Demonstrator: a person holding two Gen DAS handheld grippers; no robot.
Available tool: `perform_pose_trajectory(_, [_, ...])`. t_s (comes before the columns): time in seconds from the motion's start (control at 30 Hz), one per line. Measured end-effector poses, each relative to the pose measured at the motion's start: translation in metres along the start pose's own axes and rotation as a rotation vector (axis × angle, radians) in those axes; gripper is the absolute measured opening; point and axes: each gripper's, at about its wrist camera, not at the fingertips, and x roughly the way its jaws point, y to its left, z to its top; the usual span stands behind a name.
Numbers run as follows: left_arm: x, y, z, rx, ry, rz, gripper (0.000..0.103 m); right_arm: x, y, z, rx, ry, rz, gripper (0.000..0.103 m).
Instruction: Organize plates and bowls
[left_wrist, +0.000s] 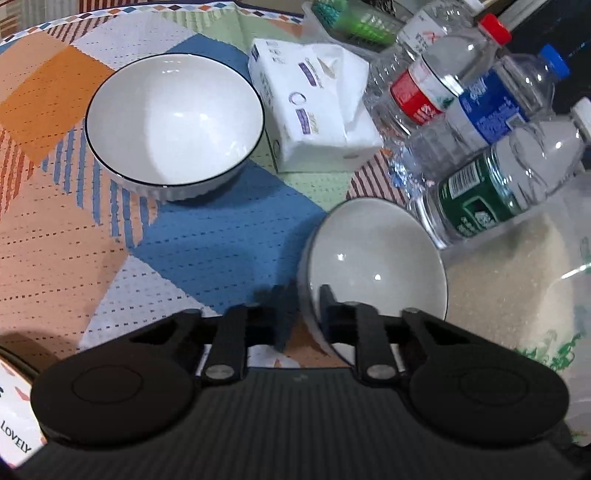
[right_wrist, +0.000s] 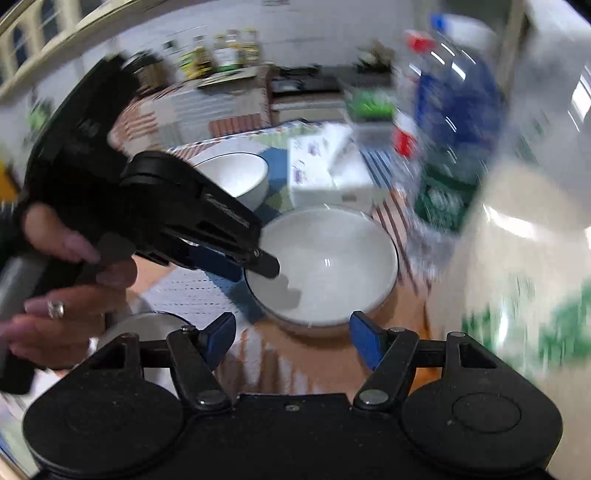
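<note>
Left gripper (left_wrist: 301, 301) clamped on near bowl's (left_wrist: 376, 258) rim at its 9 o'clock — bowl tilted; right gripper (right_wrist: 291, 332) gaping, empty, just short of that bowl; second bowl (left_wrist: 173, 122) upright at 11 o'clock; tissue pack (left_wrist: 306, 107), bottles (left_wrist: 480, 114) beyond.

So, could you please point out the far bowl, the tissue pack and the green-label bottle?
Far bowl (left_wrist: 173, 118): left wrist view, inner bottom.
Tissue pack (left_wrist: 295, 110): left wrist view, printed top face.
Green-label bottle (left_wrist: 476, 199): left wrist view, on the label.
</note>
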Motion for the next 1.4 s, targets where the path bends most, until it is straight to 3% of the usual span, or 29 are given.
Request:
perform_pose_trajectory(0.17, [-0.002,-0.003,-0.003,0.019,0.009,0.019,0.009,0.002,-0.017,-0.011,0.192,-0.02,-0.004,0.073])
perform_pose_trajectory(0.3, [-0.004,-0.001,-0.005,0.002,0.014,0.022,0.009,0.007,-0.02,-0.008,0.22,-0.035,0.002,0.071])
perform_pose_trajectory(0.47, [-0.005,0.012,-0.006,-0.062,0.03,-0.007,0.007,0.021,-0.013,0.004,0.259,-0.033,-0.064,0.07])
perform_pose_trajectory(0.57, [-0.006,0.016,-0.008,-0.072,0.023,-0.009,0.006,0.029,-0.014,0.009,0.303,-0.045,-0.104,0.058])
perform_pose_trajectory(0.63, [-0.006,0.017,-0.009,-0.075,0.019,-0.012,0.006,0.037,-0.016,0.012,0.322,-0.045,-0.121,0.044])
perform_pose_trajectory(0.77, [-0.015,0.013,-0.012,-0.034,-0.01,0.0,0.007,0.046,-0.015,0.012,0.289,-0.047,-0.171,0.026])
perform_pose_trajectory(1.0, [-0.047,0.01,-0.007,0.0,-0.037,-0.008,0.008,0.041,-0.01,0.011,0.295,-0.022,-0.147,0.025])
perform_pose_trajectory(1.23, [-0.082,0.006,-0.016,-0.007,0.041,0.018,0.009,0.014,-0.001,0.024,0.282,0.036,-0.077,0.024])
perform_pose_trajectory(1.4, [-0.112,-0.004,-0.032,0.02,0.035,0.059,0.01,-0.011,0.003,0.025,0.285,0.062,-0.001,0.024])
